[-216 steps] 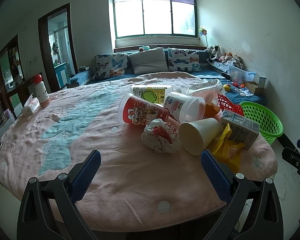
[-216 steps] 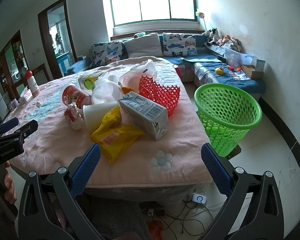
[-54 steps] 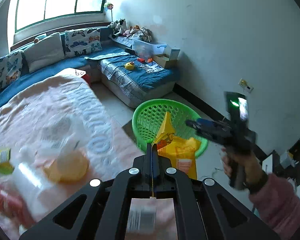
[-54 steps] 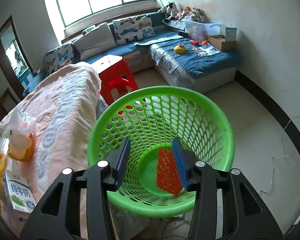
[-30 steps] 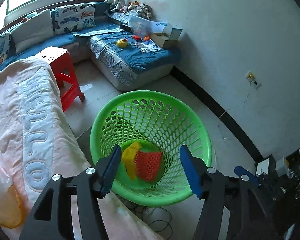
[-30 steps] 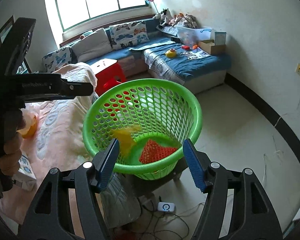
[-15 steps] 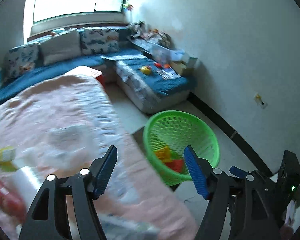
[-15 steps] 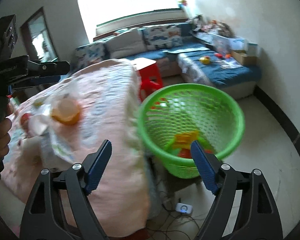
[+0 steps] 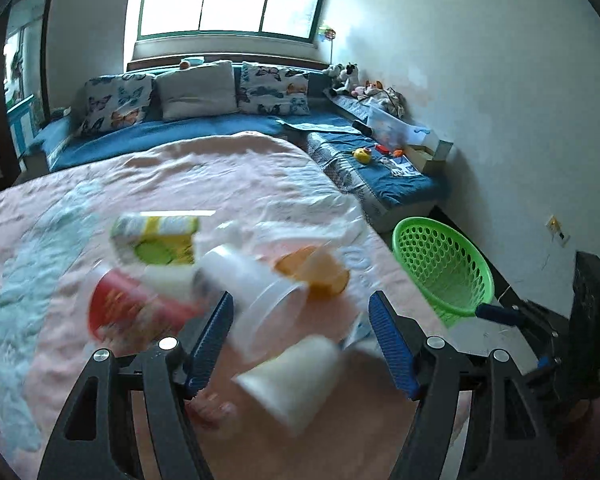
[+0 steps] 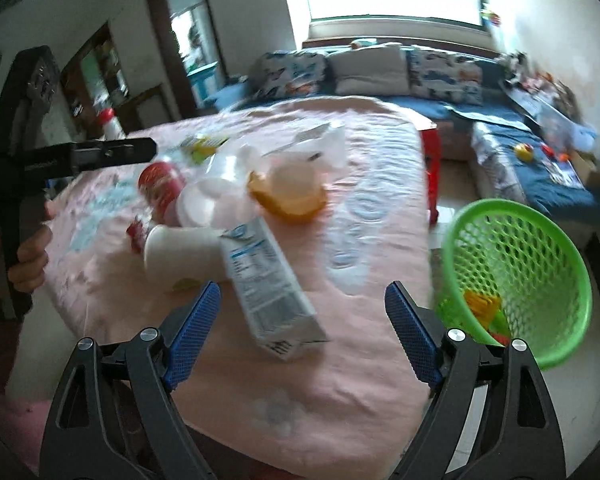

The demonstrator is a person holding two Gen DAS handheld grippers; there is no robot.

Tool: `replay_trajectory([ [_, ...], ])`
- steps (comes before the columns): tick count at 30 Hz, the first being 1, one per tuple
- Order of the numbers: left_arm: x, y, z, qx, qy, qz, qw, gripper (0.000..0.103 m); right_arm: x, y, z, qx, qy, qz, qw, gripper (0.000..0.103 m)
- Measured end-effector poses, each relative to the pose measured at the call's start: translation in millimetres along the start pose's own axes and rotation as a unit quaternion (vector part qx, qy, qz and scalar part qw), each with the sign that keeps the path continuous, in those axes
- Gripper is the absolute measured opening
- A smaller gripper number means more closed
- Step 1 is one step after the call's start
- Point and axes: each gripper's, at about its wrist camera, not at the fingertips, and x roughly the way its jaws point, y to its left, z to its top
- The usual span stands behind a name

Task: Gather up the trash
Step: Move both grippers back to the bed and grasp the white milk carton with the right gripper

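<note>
Claws [image 9: 300,344] [image 10: 302,334] gaping (both empty).

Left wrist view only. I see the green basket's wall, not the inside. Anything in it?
Observer: Yes. The right wrist view shows a yellow wrapper and a red piece at the bottom of the basket.
Operator: Right gripper holding anything?
Observer: No. The right gripper is open, nothing between its fingers.
Operator: What's nearest to it?
Observer: A milk carton, lying on its side on the table, one end against a white cup.
</note>
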Motion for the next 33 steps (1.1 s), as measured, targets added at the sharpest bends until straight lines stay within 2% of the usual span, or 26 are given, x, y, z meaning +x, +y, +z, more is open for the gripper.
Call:
replay_trajectory([
  [4, -10, 23, -26, -0.009, 0.013, -0.004, 0.9999, 0.068, 18, 16, 5, -0.039, 0.017, -0.02, 0.999, 0.084],
  [7, -14, 32, -45, -0.012, 0.023, -0.018, 0.9995, 0.068, 31, 21, 7, -0.053, 0.031, -0.019, 0.998, 0.081],
  [13, -7, 30, -70, -0.009, 0.045, -0.054, 0.9975, 0.055, 59, 24, 10, -0.083, 0.059, -0.034, 0.994, 0.073],
  [18, 9, 23, -79, -0.006, 0.065, -0.072, 0.9953, 0.045, 73, 24, 11, -0.092, 0.075, -0.033, 0.992, 0.066],
  [26, 34, 14, -82, -0.012, 0.092, -0.087, 0.9919, 0.036, 76, 28, 11, -0.098, 0.08, -0.019, 0.992, 0.045],
  [33, 49, 12, -78, -0.019, 0.096, -0.091, 0.991, 0.021, 63, 23, 8, -0.075, 0.071, -0.01, 0.995, 0.044],
])
